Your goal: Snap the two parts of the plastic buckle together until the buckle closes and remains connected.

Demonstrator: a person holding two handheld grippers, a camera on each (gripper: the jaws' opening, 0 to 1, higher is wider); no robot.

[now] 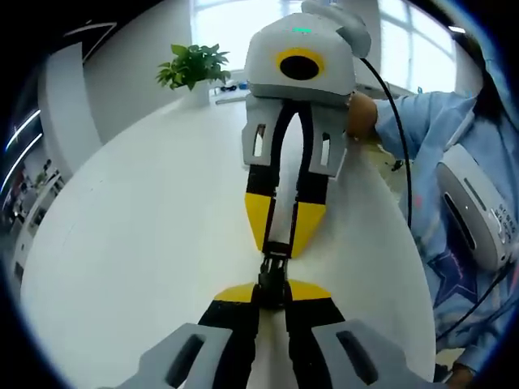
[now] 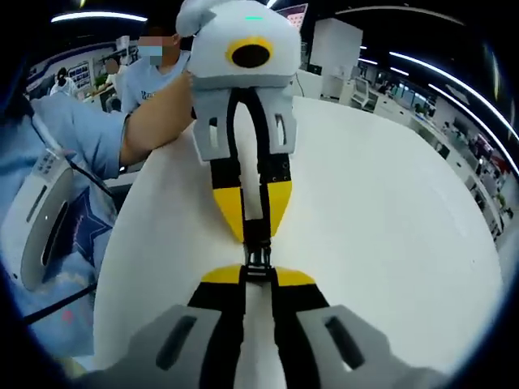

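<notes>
Black plastic buckle spans white table; left gripper and right gripper each clamp one half. Advise straight, aligned push until click.

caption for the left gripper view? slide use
Left gripper and right gripper meet tip to tip, pinching the black plastic buckle above the white table.

Left hand-held gripper, right hand-held gripper: white housings, black jaws, yellow tips; light-blue sleeve
</notes>
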